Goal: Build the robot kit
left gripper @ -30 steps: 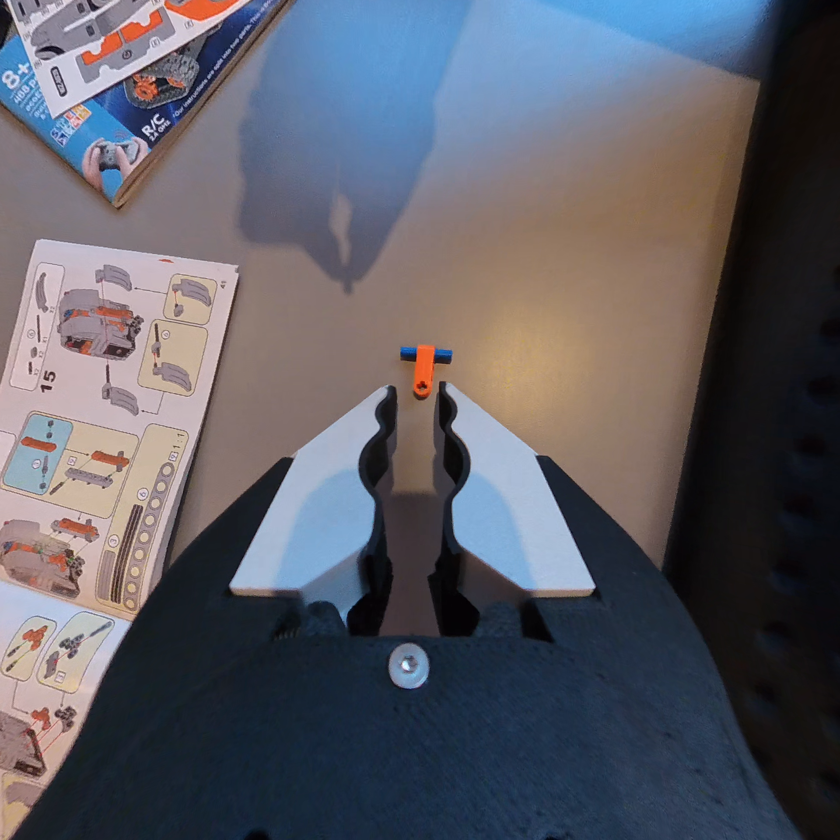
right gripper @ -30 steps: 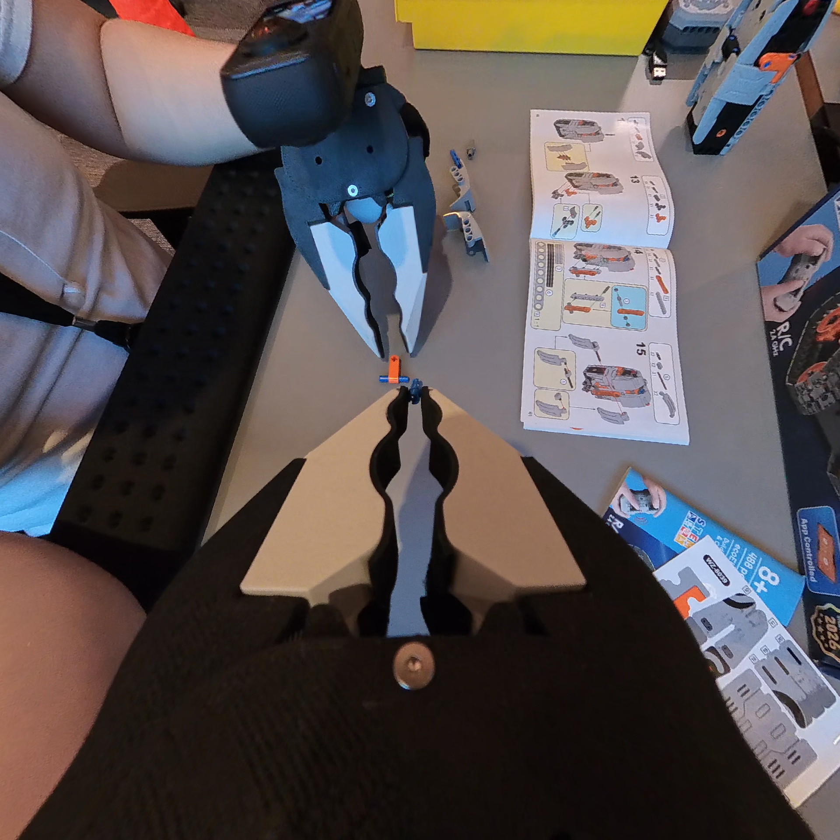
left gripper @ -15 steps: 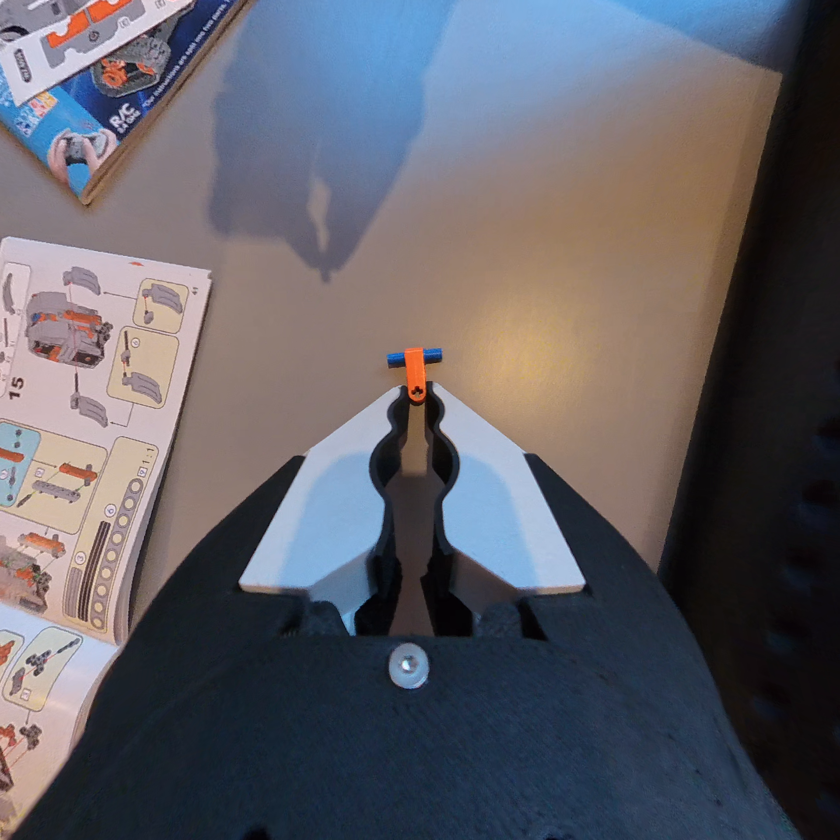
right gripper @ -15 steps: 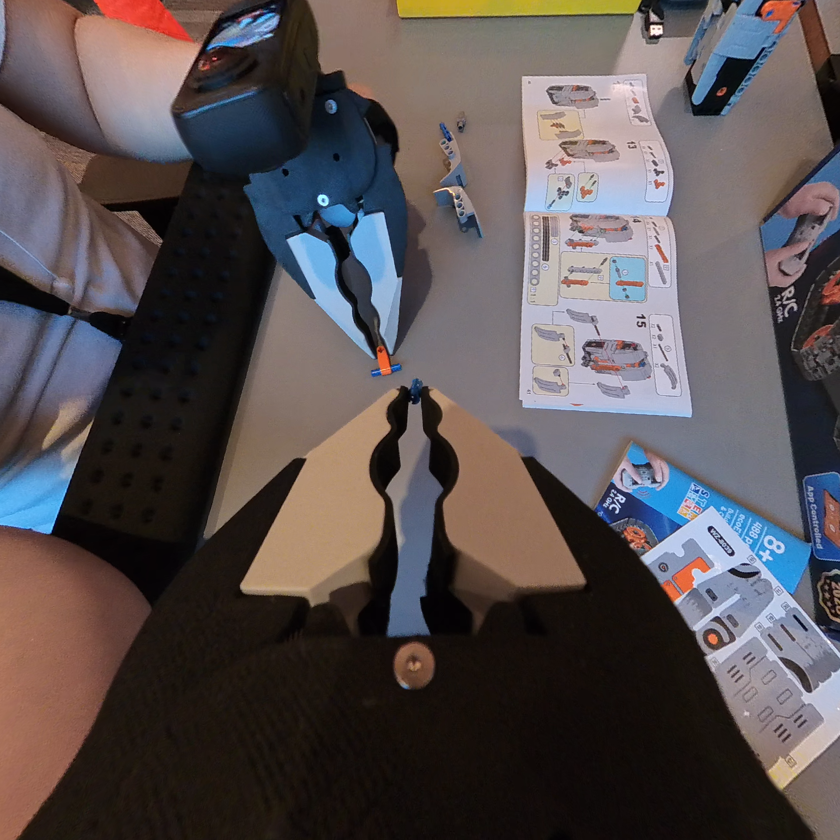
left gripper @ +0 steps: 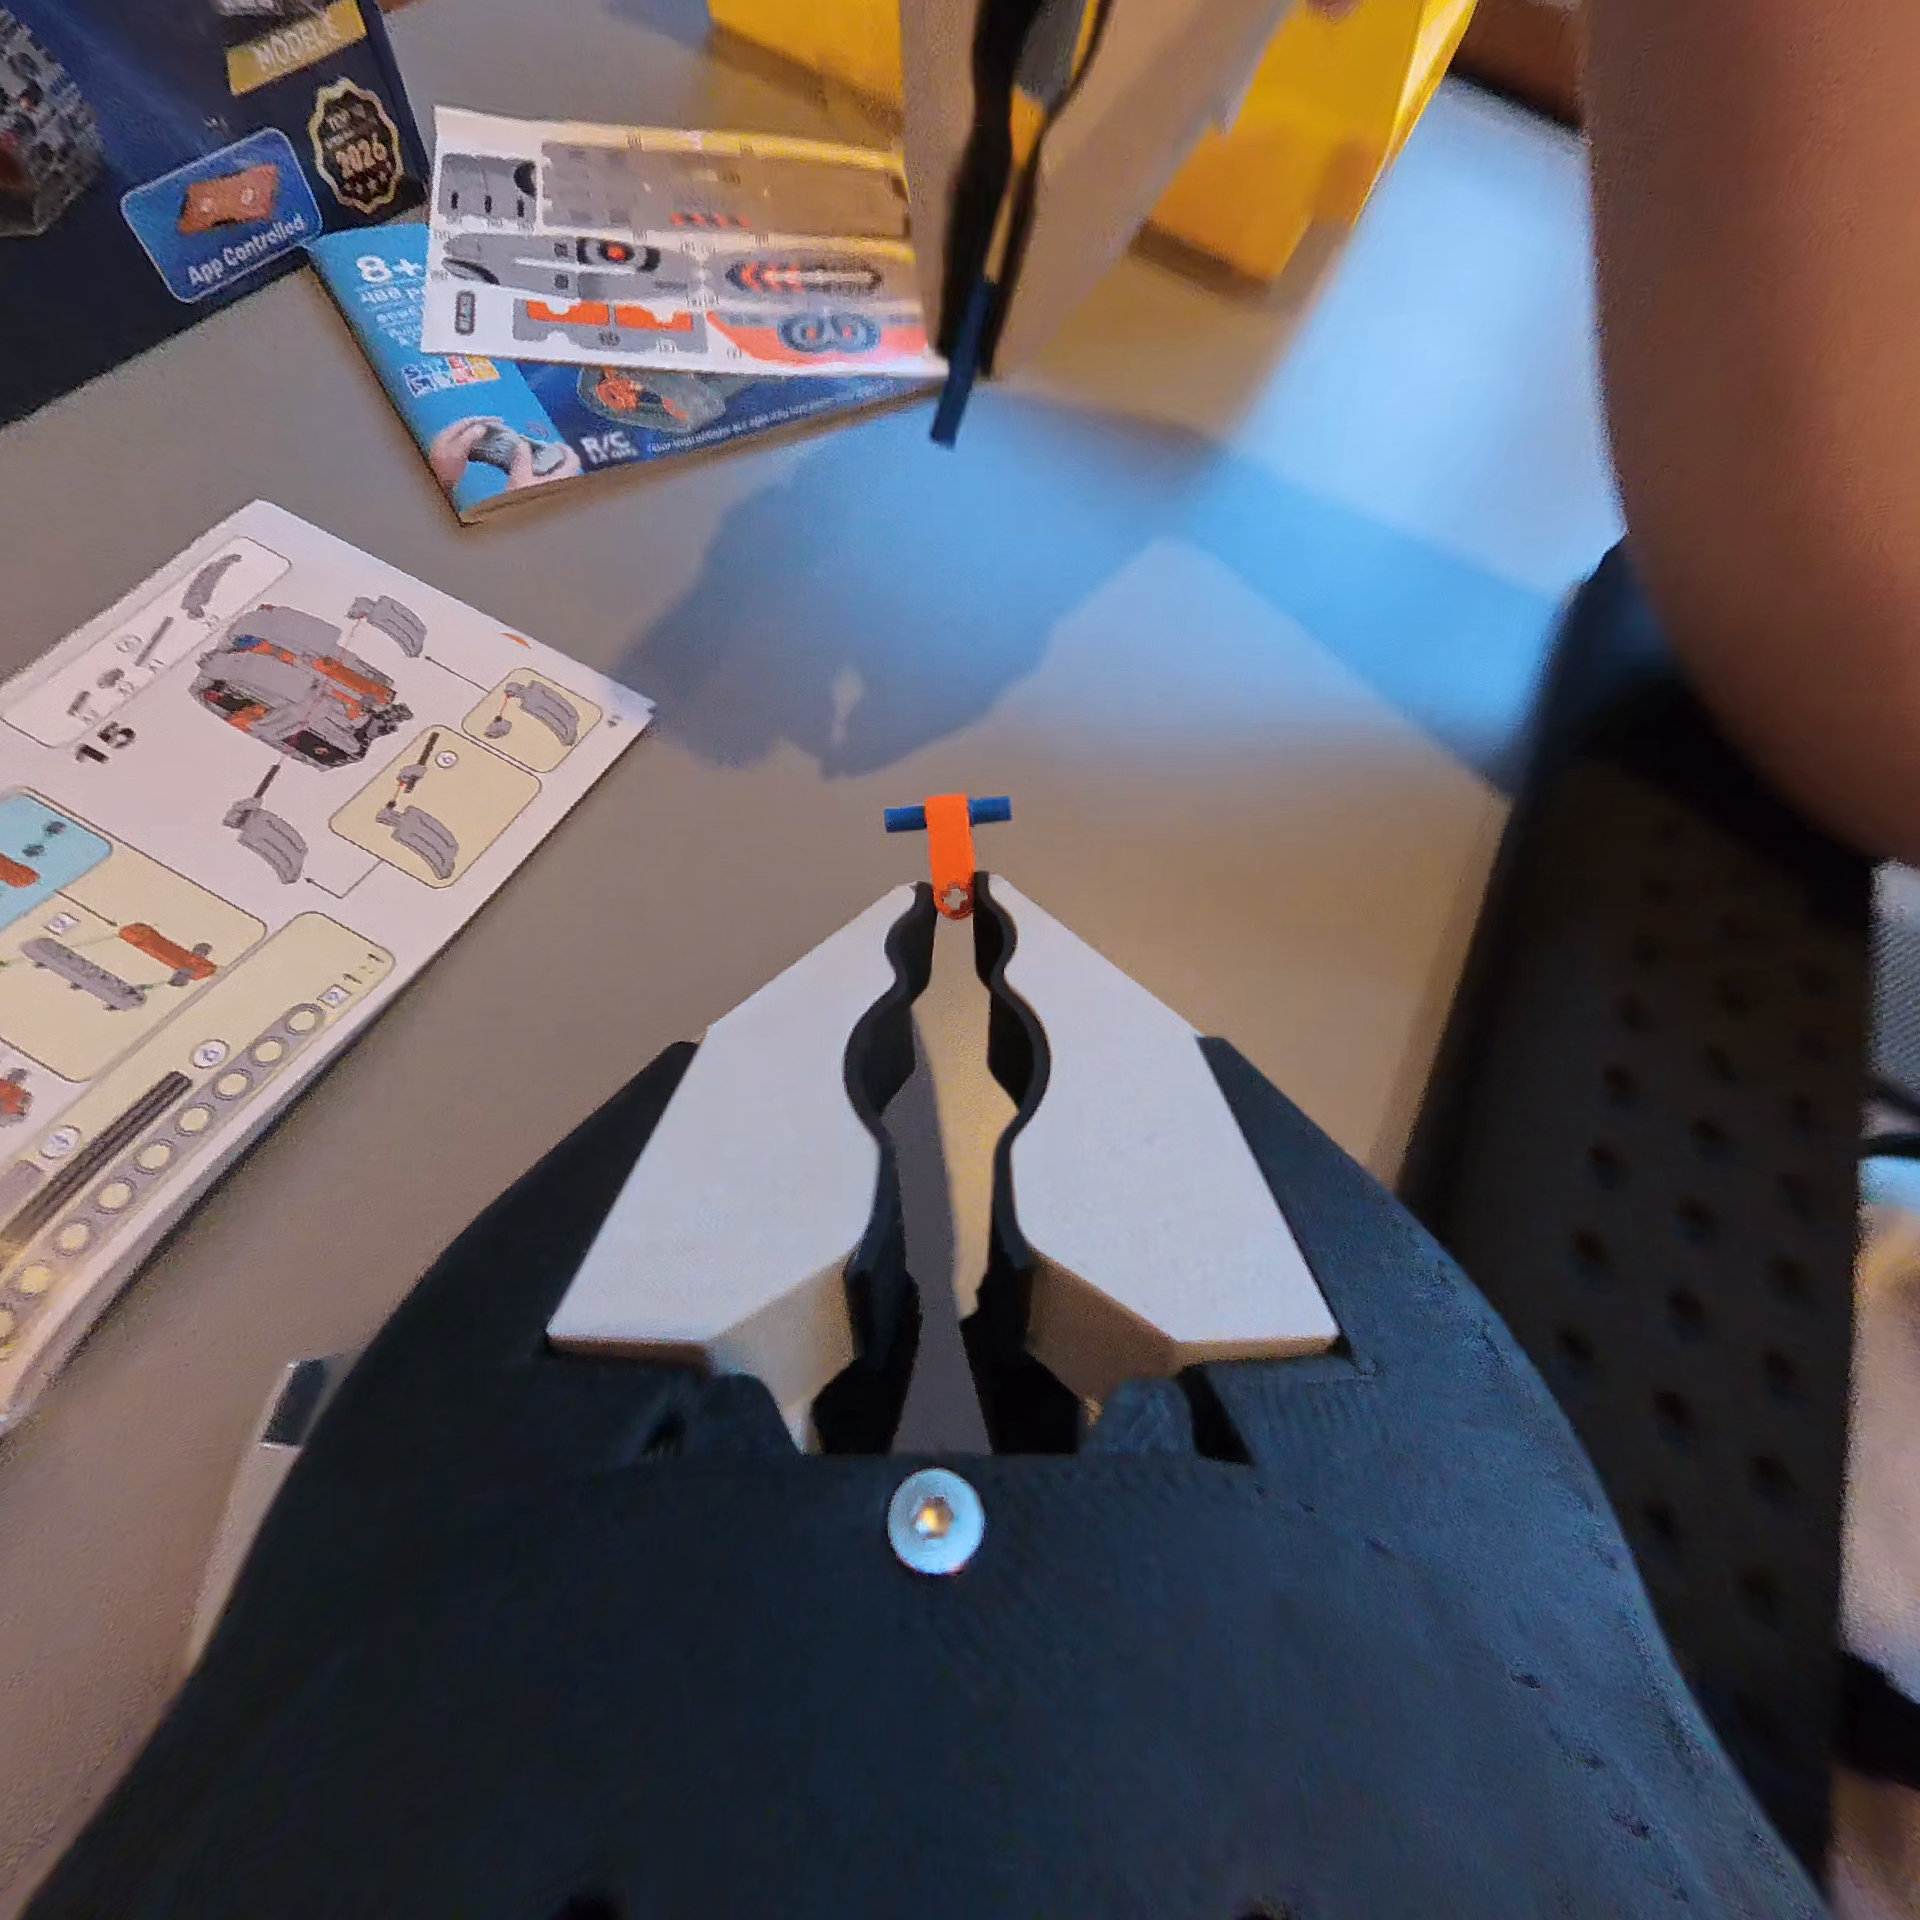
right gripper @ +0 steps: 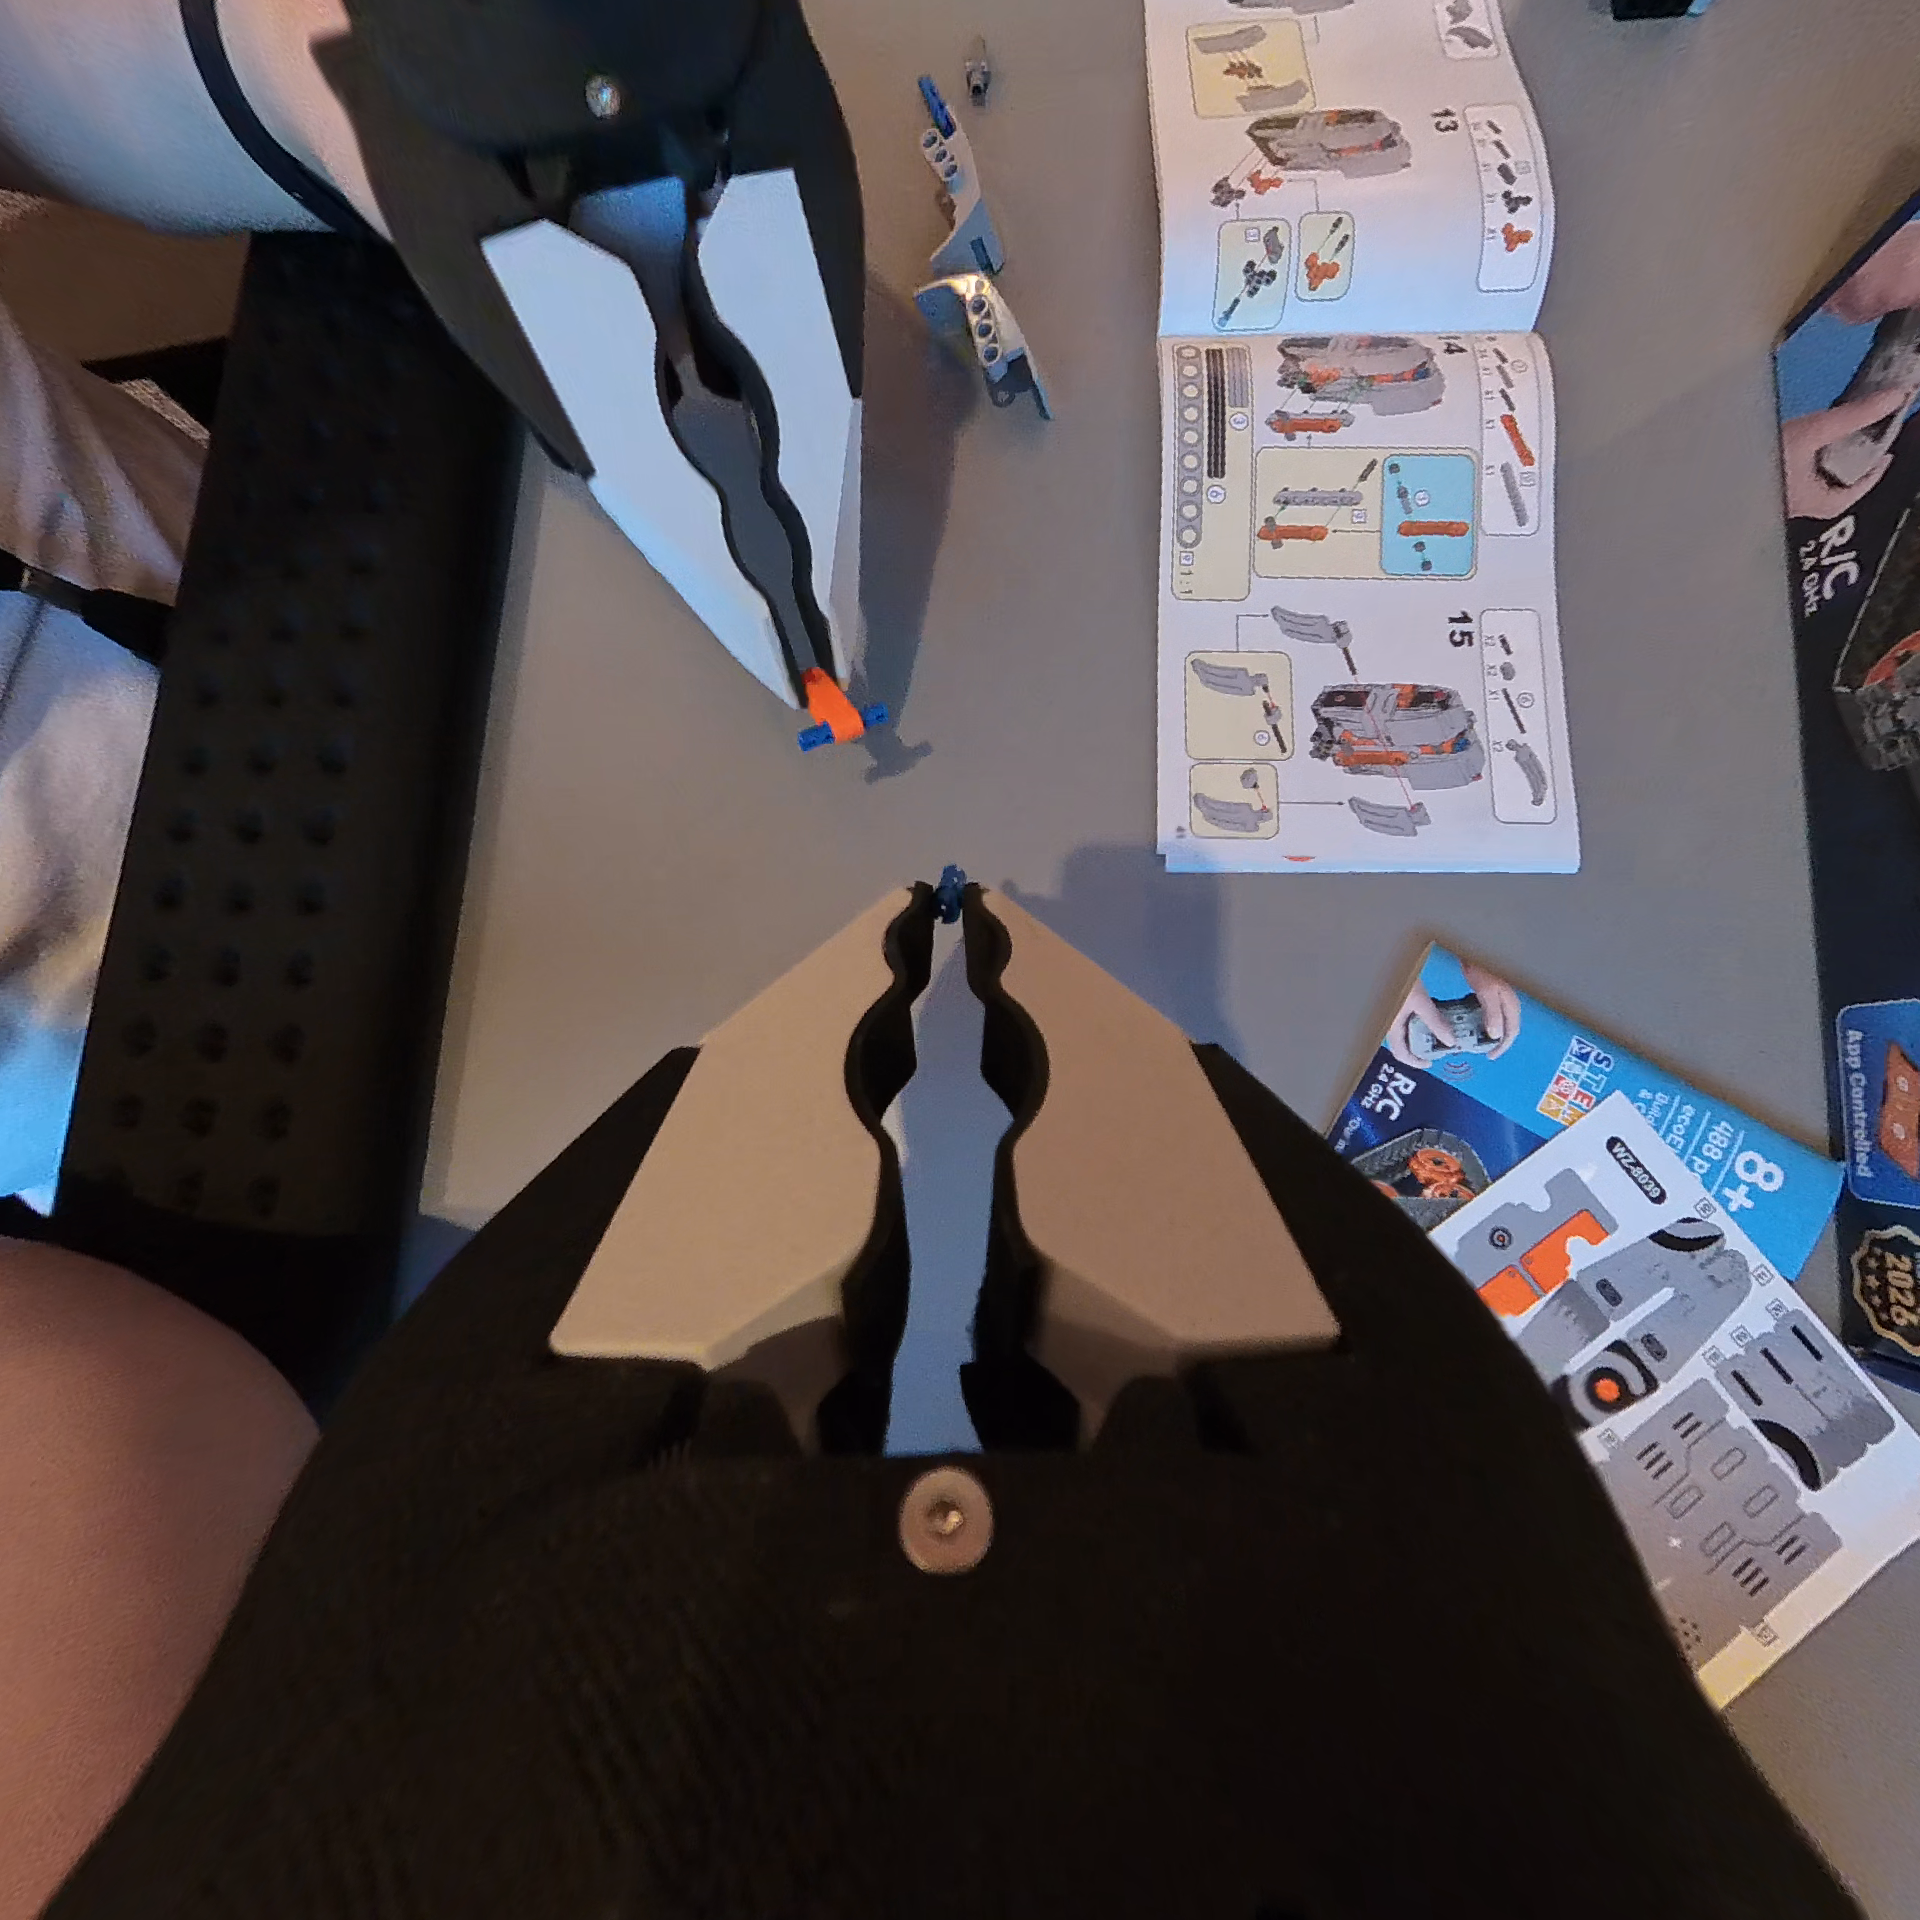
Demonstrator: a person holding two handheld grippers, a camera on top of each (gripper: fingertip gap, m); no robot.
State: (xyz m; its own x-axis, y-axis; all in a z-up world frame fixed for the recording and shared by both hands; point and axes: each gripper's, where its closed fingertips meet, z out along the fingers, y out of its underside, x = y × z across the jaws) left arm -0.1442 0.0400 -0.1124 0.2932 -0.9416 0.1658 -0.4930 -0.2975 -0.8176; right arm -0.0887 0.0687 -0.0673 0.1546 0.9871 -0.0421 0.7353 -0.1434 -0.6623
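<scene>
Left wrist view: left gripper [left gripper: 951, 891], jaws closed on the lower end of a small orange link [left gripper: 948, 850] with a blue pin [left gripper: 947, 814] crossing its top, held above the grey table [left gripper: 1143, 790]. Right gripper [right gripper: 948, 896] has its jaws pinched on one short blue peg [right gripper: 949, 894], tips facing the left one, a little apart. Beyond lie one open printed manual [right gripper: 1361, 582], one sticker sheet [right gripper: 1683, 1382], a blue booklet [right gripper: 1621, 1101] and two grey curved plastic parts [right gripper: 977, 260]
</scene>
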